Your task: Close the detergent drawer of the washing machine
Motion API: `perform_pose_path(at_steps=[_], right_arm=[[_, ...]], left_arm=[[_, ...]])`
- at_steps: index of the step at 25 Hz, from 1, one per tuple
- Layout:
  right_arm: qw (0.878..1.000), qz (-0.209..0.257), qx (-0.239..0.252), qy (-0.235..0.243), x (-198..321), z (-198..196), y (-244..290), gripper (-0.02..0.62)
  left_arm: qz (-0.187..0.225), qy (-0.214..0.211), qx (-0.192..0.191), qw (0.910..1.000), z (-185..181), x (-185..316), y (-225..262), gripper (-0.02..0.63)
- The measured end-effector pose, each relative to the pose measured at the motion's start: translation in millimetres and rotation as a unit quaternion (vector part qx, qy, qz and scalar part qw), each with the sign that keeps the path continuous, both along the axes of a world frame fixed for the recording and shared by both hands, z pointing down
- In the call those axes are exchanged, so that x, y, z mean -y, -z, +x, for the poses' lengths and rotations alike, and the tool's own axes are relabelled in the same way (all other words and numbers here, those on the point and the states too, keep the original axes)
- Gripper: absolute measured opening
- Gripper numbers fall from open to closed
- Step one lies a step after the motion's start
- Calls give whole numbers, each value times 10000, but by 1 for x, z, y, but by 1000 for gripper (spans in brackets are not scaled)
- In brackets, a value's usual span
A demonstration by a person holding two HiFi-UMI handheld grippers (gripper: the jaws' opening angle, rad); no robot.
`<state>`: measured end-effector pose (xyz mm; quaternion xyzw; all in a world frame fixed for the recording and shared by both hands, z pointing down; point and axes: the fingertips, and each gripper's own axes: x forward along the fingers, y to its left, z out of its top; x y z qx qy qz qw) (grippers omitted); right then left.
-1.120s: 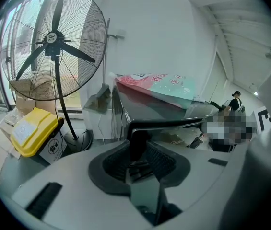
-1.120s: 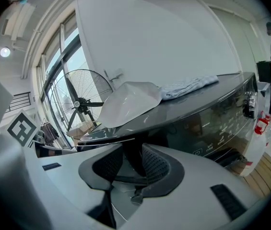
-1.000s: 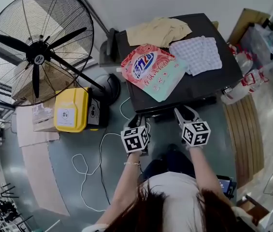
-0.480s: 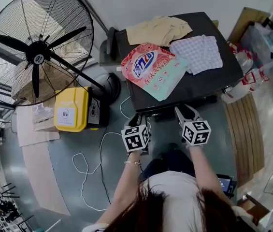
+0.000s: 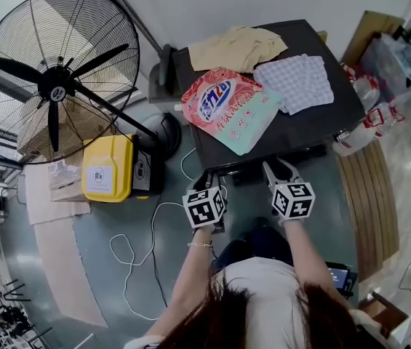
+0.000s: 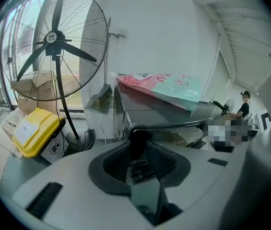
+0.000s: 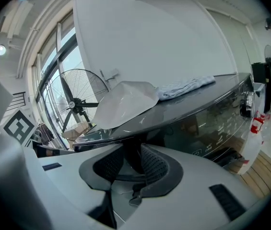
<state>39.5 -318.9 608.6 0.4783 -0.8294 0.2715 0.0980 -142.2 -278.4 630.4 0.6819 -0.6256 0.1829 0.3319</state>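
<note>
Two handheld grippers hovered at the front edge of the washing machine [image 5: 314,129], which stood at the person's 12 o'clock in the head view. The left gripper [image 5: 205,177] had its jaws apart. Its own view showed only the machine's dark front lip through the gap, so it gripped nothing. The right gripper [image 5: 279,170] stood wide, though its jaws had just been closing a little. Its view showed the top's dark overhang beyond the gap and no pad pressing on anything.

Between them, at the left gripper's 3 o'clock and the right gripper's 9 o'clock, a short dark piece jutted from the front face toward the person. This was most likely the detergent drawer [image 5: 247,174], not yet pushed home, though it showed too small to be certain.

On the machine's top lay a pink-and-green detergent bag [image 5: 230,107], with a beige garment [image 5: 238,46] at its 12 o'clock and a checked cloth [image 5: 296,82] at its 2 o'clock. A pedestal fan [image 5: 56,86] stood at the machine's 9 o'clock, and a yellow container [image 5: 107,166] sat on the floor near its base.

The step in hand appeared to be the approach: both grippers were lined up at the drawer's height, with no contact visible. The next move would call for one gripper, probably the right, to set its jaw tips flat against the drawer's front. It would then push straight toward 12 o'clock until the face sat flush, keeping level so the drawer did not skew in its slot.
</note>
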Motion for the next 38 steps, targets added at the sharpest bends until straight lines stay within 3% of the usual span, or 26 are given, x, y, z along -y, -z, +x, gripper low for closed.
perform_pose_path(at_steps=[15,25,32,38], right_arm=[[9989,10,-344,-309,0,-1,2,137],[9993,-155,-159,-314,-4,9,4,155],[9997,-171,16,-192,-17,7,7,132],[9999,-98,123,-62,-26,5,15,130]], left_arm=[[-78,297,43,9995,0,0,2,115],[-65,278,-185,9994,0,-3,3,107],[-91,278,-318,9991,-1,-4,6,106],[57,93,-262,9996,6,-13,15,101]])
